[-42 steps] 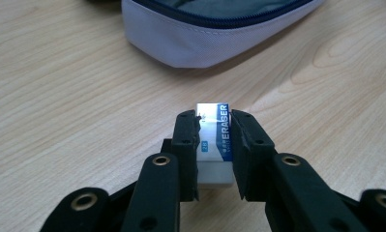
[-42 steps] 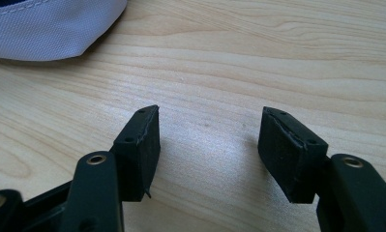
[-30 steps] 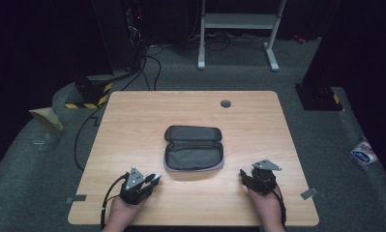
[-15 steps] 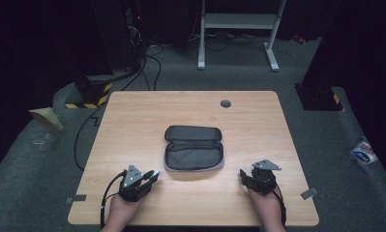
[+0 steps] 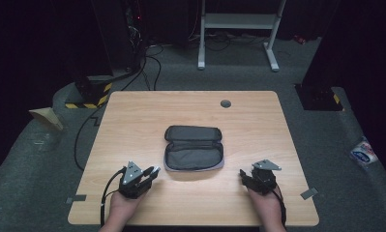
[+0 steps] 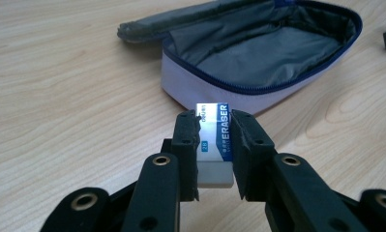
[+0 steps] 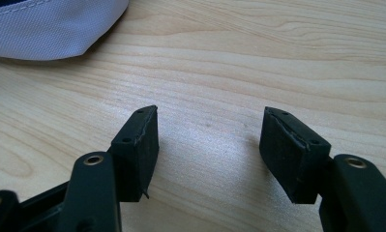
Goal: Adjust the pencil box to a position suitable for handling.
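Eraser (image 6: 214, 145) held above wooden table (image 5: 132, 121), dark room.

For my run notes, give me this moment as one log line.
left claw: shut on eraser | right claw: open, nothing between | pencil case: unzipped, mid-table | table

Bright tabletop, dark surroundings, mild blur

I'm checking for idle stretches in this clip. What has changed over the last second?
Nothing has visibly changed. The left gripper stays shut on the eraser beside the open pouch, and the right gripper stays open over the table.
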A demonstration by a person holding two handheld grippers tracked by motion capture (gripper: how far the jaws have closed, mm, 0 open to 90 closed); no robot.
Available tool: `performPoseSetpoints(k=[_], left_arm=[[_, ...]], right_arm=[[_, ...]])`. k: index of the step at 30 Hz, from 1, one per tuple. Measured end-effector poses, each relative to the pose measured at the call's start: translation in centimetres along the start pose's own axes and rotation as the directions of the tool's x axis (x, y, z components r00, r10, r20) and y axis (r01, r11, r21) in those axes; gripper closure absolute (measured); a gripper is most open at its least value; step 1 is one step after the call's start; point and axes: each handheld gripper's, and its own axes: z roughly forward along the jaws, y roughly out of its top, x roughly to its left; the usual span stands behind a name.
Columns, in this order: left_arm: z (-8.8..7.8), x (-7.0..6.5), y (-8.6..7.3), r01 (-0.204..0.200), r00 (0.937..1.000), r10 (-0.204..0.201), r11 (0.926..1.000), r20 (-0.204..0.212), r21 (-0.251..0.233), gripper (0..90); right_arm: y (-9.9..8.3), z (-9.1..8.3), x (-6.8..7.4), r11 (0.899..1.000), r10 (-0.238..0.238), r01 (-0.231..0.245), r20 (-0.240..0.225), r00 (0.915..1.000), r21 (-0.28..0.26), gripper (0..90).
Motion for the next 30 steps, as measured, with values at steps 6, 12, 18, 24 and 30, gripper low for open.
performPoseSetpoints(k=[6,12,18,24,30], left_arm=[[-0.2,0.1,0.5,0.005,1.0000,-0.005,0.9998,-0.004,-0.019,73.2],[0.0,0.1,1.1,-0.004,1.0000,0.004,0.9994,-0.004,-0.034,73.2],[0.0,0.0,1.9,-0.003,1.0000,0.003,0.9987,0.005,-0.051,73.2],[0.4,-0.2,2.6,-0.020,0.9998,0.020,0.9980,-0.001,-0.061,73.2],[0.6,-0.5,3.3,-0.019,0.9998,0.019,0.9972,0.002,-0.072,73.2]], right_arm=[[0.0,0.0,0.0,1.000,0.000,0.000,0.000,1.0000,0.000,38.9],[0.0,0.0,0.0,1.000,0.000,0.000,0.001,1.0000,0.000,39.0],[0.0,0.0,0.0,1.000,0.000,0.000,0.001,1.0000,0.000,38.9],[0.0,0.0,0.0,1.000,0.000,0.000,0.001,1.0000,0.000,38.9],[0.0,0.0,0.0,1.000,0.001,-0.001,0.002,1.0000,0.000,38.9]])
